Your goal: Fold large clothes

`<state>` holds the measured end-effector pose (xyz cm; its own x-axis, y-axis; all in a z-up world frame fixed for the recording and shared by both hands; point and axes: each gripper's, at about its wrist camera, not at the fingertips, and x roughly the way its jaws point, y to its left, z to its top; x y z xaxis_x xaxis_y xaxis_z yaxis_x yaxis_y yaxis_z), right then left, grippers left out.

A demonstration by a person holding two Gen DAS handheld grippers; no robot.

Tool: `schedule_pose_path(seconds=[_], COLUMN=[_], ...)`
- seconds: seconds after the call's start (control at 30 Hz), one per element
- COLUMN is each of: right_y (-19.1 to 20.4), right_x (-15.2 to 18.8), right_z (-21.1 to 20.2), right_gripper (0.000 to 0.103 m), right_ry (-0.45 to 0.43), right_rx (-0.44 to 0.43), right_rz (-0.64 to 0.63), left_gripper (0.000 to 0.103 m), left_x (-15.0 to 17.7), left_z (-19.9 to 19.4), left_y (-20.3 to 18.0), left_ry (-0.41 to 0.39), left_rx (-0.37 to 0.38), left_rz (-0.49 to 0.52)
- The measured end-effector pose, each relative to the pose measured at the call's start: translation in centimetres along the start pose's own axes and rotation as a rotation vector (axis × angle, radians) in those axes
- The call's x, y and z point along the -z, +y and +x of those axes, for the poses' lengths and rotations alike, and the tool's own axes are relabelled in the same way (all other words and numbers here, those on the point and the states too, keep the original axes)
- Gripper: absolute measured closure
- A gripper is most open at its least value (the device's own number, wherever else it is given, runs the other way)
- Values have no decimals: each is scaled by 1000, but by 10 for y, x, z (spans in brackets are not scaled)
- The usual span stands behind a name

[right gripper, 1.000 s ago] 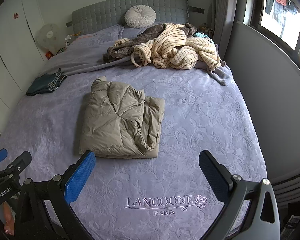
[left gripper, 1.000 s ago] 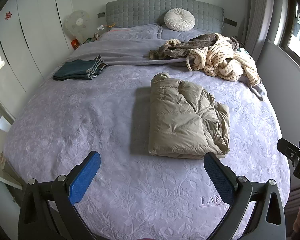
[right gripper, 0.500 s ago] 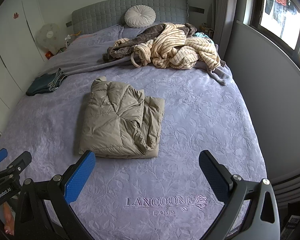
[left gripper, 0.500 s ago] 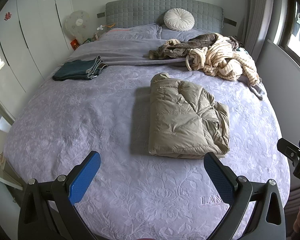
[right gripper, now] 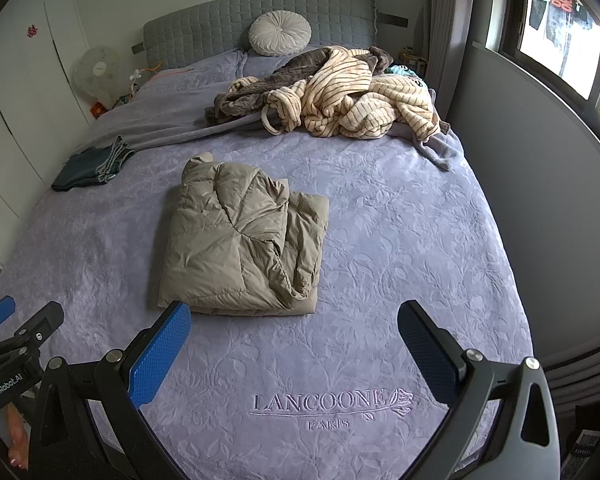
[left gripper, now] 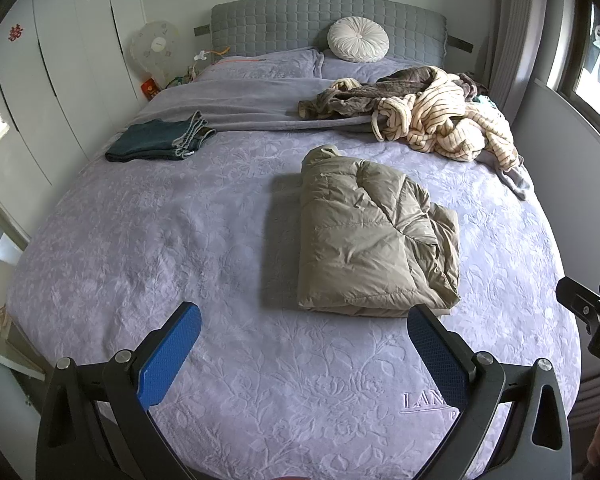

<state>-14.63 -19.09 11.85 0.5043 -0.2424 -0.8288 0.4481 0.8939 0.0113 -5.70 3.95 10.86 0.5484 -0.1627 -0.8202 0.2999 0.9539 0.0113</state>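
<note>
Left wrist view: left gripper [left gripper: 304, 332] held above foot of bed [left gripper: 140, 240], jaws wide, holding nothing; folded khaki down jacket [left gripper: 374, 240] lying flat mid-bed, just beyond right fingertip; folded jeans [left gripper: 160, 142] far left; striped robe pile [left gripper: 428, 114] near headboard. Right wrist view: right gripper [right gripper: 294, 330] likewise above bed foot, jaws wide and empty; jacket [right gripper: 240, 240] ahead, its near edge beside left fingertip; round cushion [right gripper: 280, 34] against headboard

Bare bedspread [left gripper: 148, 240] around folded jacket [left gripper: 372, 248]; robe heap [left gripper: 432, 120] behind.
</note>
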Motion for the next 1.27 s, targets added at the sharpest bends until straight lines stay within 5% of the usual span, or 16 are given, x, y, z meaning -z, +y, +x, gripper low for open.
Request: schedule_pose_path(seconds=[1.27], right_y=[3], right_x=[2], right_z=[-2], right_gripper=[0], right_ry=[3], right_rx=[2], right_rz=[-1], left_gripper=[0], left_x=[-2], left_z=[-6], left_y=[7], left_ry=[-15], left_rx=[-5], left_rz=[0])
